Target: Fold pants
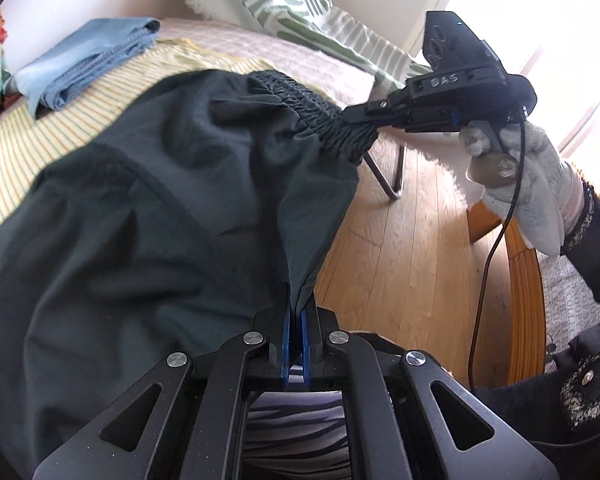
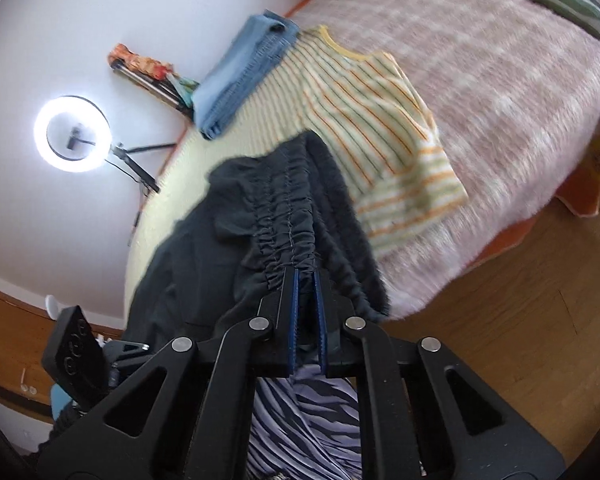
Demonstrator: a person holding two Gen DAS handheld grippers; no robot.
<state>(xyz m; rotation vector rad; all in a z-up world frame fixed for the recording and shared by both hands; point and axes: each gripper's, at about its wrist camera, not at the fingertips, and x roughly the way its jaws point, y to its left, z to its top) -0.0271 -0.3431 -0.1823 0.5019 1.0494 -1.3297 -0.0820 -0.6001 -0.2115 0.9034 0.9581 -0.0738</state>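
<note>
Dark teal-black pants point(image 1: 148, 208) with a gathered elastic waistband point(image 1: 300, 100) hang between my two grippers above the bed edge. My left gripper point(image 1: 296, 300) is shut on a fabric edge of the pants. My right gripper point(image 1: 360, 118), held by a gloved hand, is shut on the end of the waistband. In the right wrist view the right gripper point(image 2: 306, 276) pinches the ruched waistband point(image 2: 284, 216), and the pants point(image 2: 188, 264) trail to the lower left.
A striped yellow shirt point(image 2: 372, 120) and folded blue garment point(image 2: 236, 80) lie on the pink fuzzy bed point(image 2: 500, 80). A green striped pillow point(image 1: 284, 4) lies behind. A ring light point(image 2: 73, 134) stands by the wall. Wooden floor point(image 1: 400, 240) lies below.
</note>
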